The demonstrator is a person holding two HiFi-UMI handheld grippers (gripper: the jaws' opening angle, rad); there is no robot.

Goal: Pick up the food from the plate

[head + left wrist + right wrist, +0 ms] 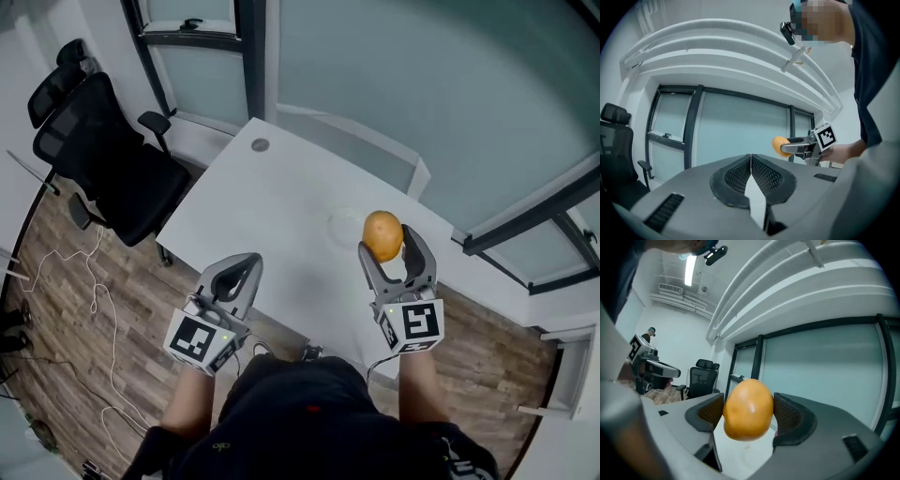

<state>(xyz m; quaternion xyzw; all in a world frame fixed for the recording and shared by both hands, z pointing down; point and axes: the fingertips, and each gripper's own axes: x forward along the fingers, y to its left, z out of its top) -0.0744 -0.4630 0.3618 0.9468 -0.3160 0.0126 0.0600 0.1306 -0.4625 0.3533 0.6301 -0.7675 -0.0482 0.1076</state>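
Clamped between the fingers of the right gripper [388, 244], the round orange fruit [382, 234] hangs above the pale round plate [336, 225] on the white tabletop [272, 202], so the pick-up looks done, while the left gripper [246, 267] waits with its fingers pressed together on nothing.

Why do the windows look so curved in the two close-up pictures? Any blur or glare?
Left gripper view: the wide-angle lens bows the window frame, corners darken, the shut left tongs look soft. Right gripper view: same bowing; a pale sheen on the orange food in the right tongs. Head view: even light; the pale plate barely shows on the white table.
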